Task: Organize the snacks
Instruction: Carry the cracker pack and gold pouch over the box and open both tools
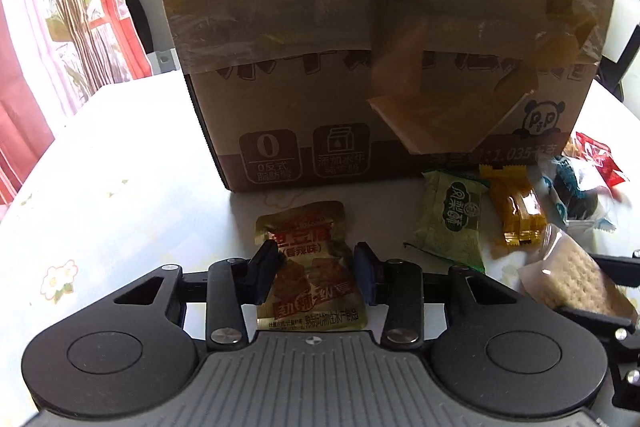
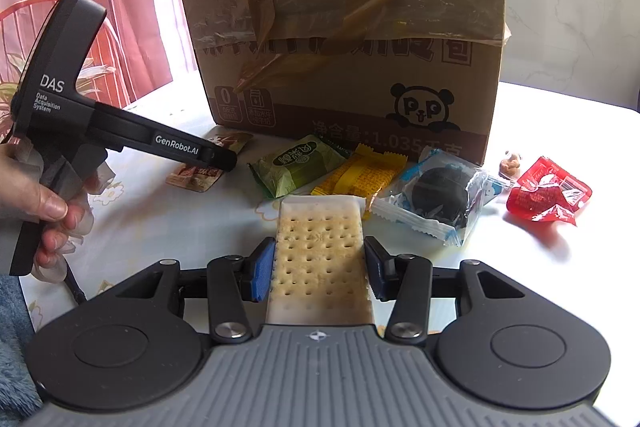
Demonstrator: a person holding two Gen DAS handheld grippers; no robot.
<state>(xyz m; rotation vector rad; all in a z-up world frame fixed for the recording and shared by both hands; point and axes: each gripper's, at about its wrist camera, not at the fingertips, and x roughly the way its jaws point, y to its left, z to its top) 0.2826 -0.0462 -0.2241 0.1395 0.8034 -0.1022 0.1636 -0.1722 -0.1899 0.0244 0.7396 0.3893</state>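
The right gripper (image 2: 320,263) clasps one cracker packet (image 2: 320,259), brittle, so best held by its long edges. The left gripper (image 1: 316,267) straddles a gold tofu sachet (image 1: 310,267), light, floppy and slick; contact unclear. Four more single snacks lie near the cardboard box (image 2: 340,27) on the table (image 1: 120,187).

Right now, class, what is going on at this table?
A person is sorting wrapped snacks with a handheld gripper in each hand. The right gripper is shut on a clear-wrapped cracker pack. The left gripper straddles a gold snack pouch lying on the table; whether it is gripping is unclear. A green packet, a yellow packet, a dark cookie and a red wrapper lie before the cardboard box.
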